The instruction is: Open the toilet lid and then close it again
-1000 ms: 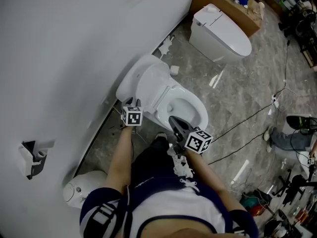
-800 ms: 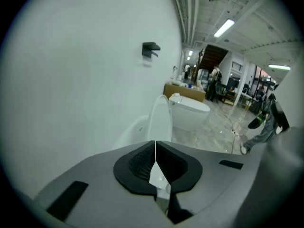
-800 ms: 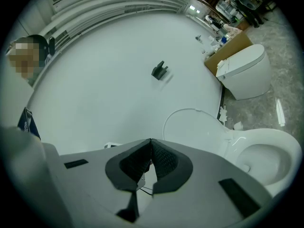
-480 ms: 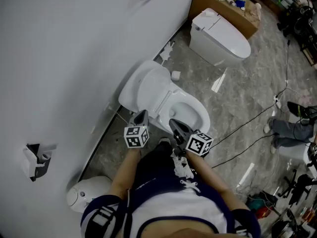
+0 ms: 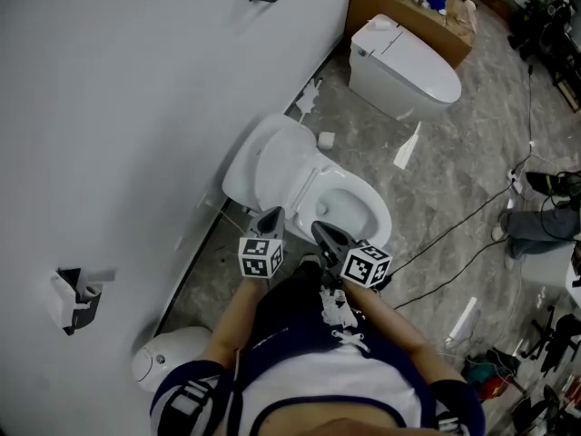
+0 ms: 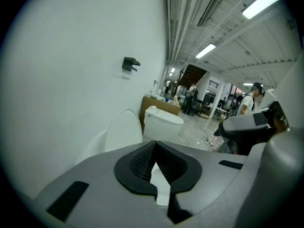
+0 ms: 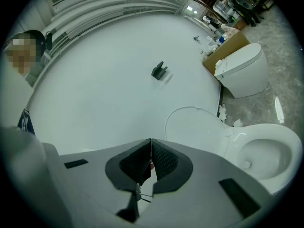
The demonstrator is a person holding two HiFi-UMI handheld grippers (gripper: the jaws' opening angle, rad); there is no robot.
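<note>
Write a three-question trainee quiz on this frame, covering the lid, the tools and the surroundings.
1. True or false: the near toilet lid stands raised.
2. Which tool holds something? A) left tool B) right tool C) neither
3. Fill in: the far toilet has its lid ____ (up or down).
Key: 1 true; 2 C, both tools are shut and empty; 3 down.
</note>
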